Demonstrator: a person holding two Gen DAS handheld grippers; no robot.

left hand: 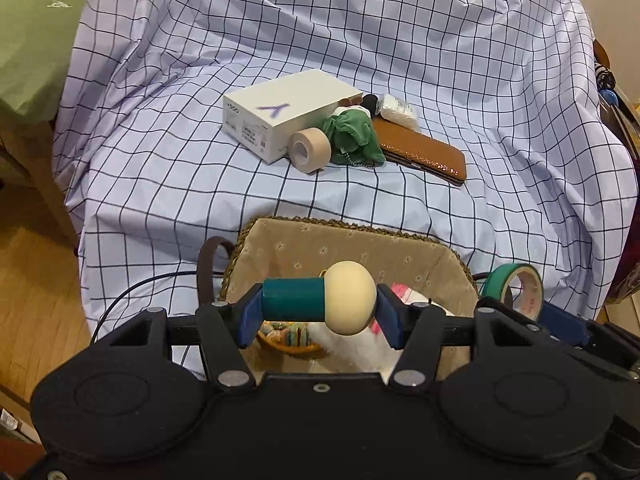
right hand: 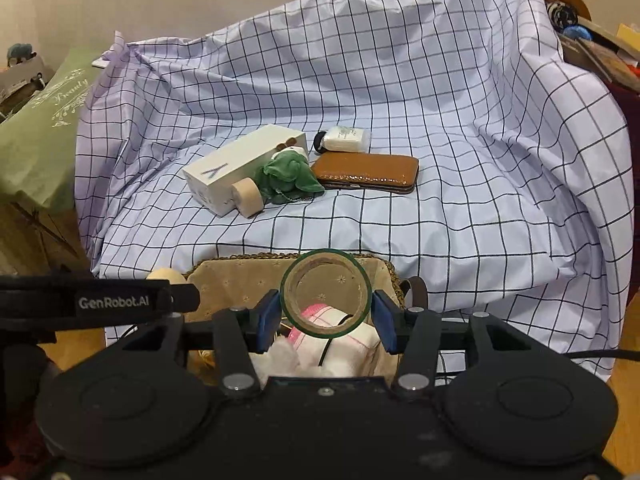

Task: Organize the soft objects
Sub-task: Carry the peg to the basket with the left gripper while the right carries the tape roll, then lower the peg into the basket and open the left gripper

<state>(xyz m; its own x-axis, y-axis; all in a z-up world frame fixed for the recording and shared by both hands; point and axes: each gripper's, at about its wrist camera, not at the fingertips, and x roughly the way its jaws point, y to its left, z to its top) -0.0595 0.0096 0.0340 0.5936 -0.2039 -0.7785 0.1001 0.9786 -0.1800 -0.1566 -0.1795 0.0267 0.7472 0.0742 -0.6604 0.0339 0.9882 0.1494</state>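
Left gripper [left hand: 316,306] jaws pinch a peg [left hand: 320,298]; right gripper [right hand: 325,316] jaws pinch tape [right hand: 325,300], both above the part-full basket [left hand: 320,240]; the green toy [left hand: 352,136] waits.

Both cameras sit just behind their own blue-padded fingers, low and close over the woven basket [left hand: 400,236], and face forward across the checked cloth [left hand: 440,60] toward the draped backrest. The left wrist view looks from the left side, so the white box [left hand: 288,118] and brown case [left hand: 424,148] lie right of centre. The right wrist view looks from the right and a little farther back. Both share the basket, the cloth, the box and the green cushion [right hand: 44,132] at far left.
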